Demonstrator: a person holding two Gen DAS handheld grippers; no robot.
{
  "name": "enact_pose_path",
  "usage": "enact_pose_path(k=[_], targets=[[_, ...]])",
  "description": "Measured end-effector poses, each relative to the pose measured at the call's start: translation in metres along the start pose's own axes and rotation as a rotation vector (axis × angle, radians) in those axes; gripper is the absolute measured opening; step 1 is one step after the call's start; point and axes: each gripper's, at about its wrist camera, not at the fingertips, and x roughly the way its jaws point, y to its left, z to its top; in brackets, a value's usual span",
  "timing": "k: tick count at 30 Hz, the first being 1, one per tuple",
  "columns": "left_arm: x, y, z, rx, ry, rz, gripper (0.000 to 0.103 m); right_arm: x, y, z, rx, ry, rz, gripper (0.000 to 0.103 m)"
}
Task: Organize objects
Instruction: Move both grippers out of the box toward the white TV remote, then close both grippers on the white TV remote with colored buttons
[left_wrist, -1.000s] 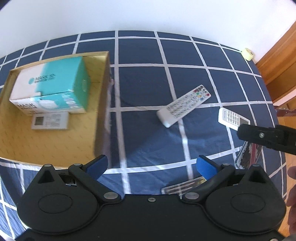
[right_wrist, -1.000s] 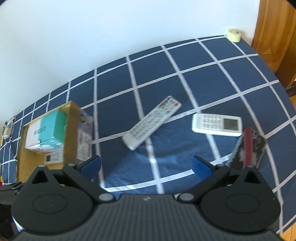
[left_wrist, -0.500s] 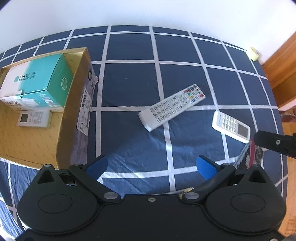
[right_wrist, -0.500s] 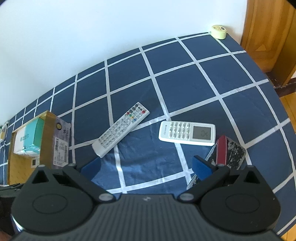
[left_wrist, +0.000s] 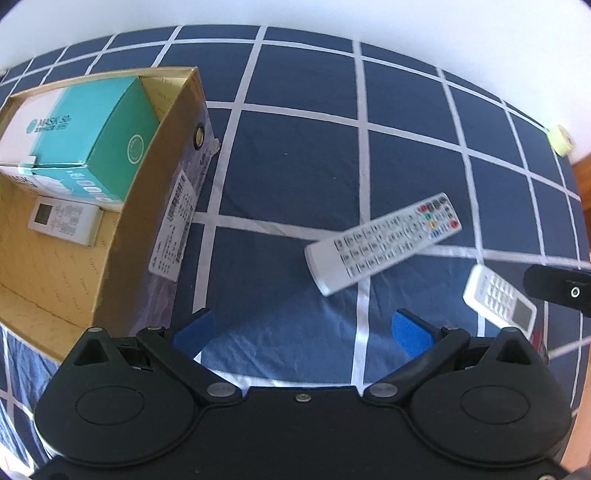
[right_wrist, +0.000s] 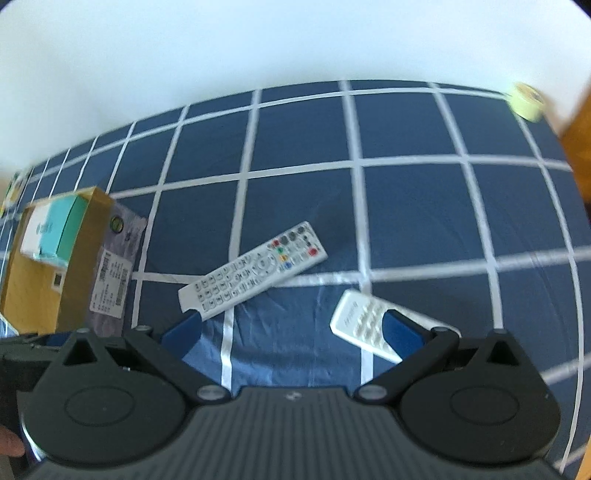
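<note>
A long white TV remote (left_wrist: 384, 242) (right_wrist: 255, 269) lies slanted on the blue checked cloth. To its right lies a short white remote (left_wrist: 498, 299) (right_wrist: 364, 325). My right gripper (right_wrist: 291, 330) is open and low over the cloth, and its right finger (right_wrist: 400, 332) covers part of the short remote. My left gripper (left_wrist: 301, 330) is open and empty, nearer than the long remote and right of the cardboard box (left_wrist: 110, 258) (right_wrist: 79, 236). The box holds a teal mask carton (left_wrist: 92, 144) and a small white remote (left_wrist: 64, 221).
A roll of yellow tape (left_wrist: 561, 138) (right_wrist: 526, 101) sits at the far right edge of the cloth by the white wall. A wooden surface (right_wrist: 580, 155) borders the right side. The right gripper's black body (left_wrist: 557, 291) shows at the left wrist view's right edge.
My right gripper has dropped and closed in on the short remote, which now sits at its right finger; the dark patterned object has left its view. The left gripper has edged closer to the remotes.
</note>
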Motion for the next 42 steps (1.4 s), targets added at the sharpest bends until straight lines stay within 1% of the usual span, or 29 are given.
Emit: enact_pose_path(k=[4, 9, 14, 18, 24, 27, 34, 36, 40, 42], targets=[[0.016, 0.0, 0.011, -0.034, 0.009, 0.005, 0.103, 0.025, 0.006, 0.025, -0.104, 0.051, 0.038, 0.103], [0.041, -0.006, 0.022, -0.058, 0.039, 0.003, 0.103, 0.062, 0.011, 0.049, -0.215, 0.127, 0.04, 0.103], [0.06, -0.008, 0.029, -0.091, 0.063, 0.005, 0.103, 0.098, 0.013, 0.069, -0.263, 0.195, 0.059, 0.103], [0.07, -0.007, 0.032, -0.132, 0.077, -0.002, 0.103, 0.122, 0.013, 0.078, -0.278, 0.24, 0.088, 0.103], [0.081, -0.01, 0.032, -0.163, 0.102, -0.016, 0.103, 0.152, 0.018, 0.081, -0.317, 0.301, 0.089, 0.103], [0.084, -0.012, 0.033, -0.163, 0.107, -0.026, 0.103, 0.161, 0.02, 0.08, -0.331, 0.314, 0.087, 0.102], [0.088, -0.016, 0.033, -0.153, 0.117, -0.042, 0.103, 0.17, 0.023, 0.077, -0.338, 0.327, 0.086, 0.097], [0.089, -0.017, 0.033, -0.153, 0.118, -0.044, 0.103, 0.17, 0.025, 0.076, -0.344, 0.318, 0.081, 0.096], [0.09, -0.015, 0.032, -0.154, 0.118, -0.046, 0.103, 0.168, 0.024, 0.074, -0.309, 0.314, 0.063, 0.093], [0.09, -0.014, 0.031, -0.154, 0.12, -0.049, 0.103, 0.168, 0.024, 0.071, -0.273, 0.318, 0.053, 0.093]])
